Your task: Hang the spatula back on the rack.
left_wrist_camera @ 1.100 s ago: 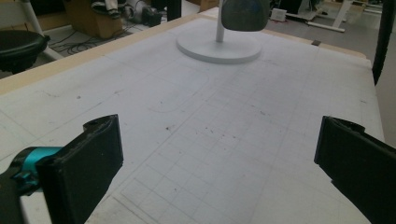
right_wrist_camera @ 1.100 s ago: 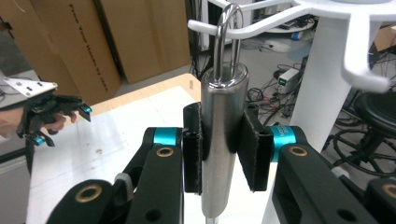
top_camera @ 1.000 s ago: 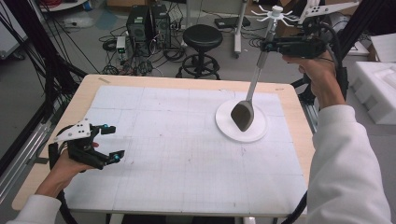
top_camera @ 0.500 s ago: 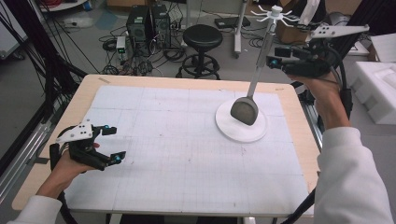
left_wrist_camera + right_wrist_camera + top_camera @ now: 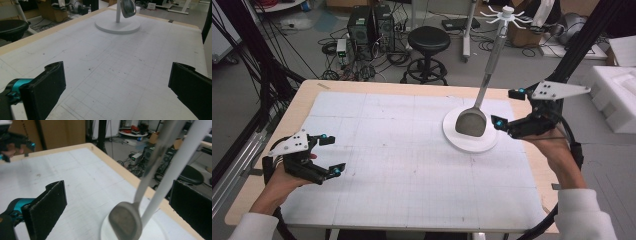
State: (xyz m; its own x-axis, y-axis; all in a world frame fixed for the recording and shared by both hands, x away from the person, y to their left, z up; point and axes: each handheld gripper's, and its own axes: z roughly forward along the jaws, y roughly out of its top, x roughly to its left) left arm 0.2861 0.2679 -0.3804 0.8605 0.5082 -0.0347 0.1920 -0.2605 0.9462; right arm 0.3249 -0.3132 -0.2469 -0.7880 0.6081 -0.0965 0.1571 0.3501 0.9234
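Cluttered lab floor behind; a wooden table (image 5: pixel 272 145) carries a white gridded mat (image 5: pixel 412 165). Near its far right corner a white round-based hanging stand (image 5: pixel 469 142) holds a grey metal spatula (image 5: pixel 472 121), blade hanging just above the base. The right gripper (image 5: pixel 504 107), just beside the blade, has just been opening; nothing sits between its jaws. The left gripper (image 5: pixel 332 154) rests wide apart, empty, well away. Risk, judged: a careless withdrawal could clip the spatula and unhook it.

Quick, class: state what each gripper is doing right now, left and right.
Left gripper: open, holding nothing, over the mat.
Right gripper: jaws have just been opening; open, nothing gripped, beside the spatula hanging on the stand.
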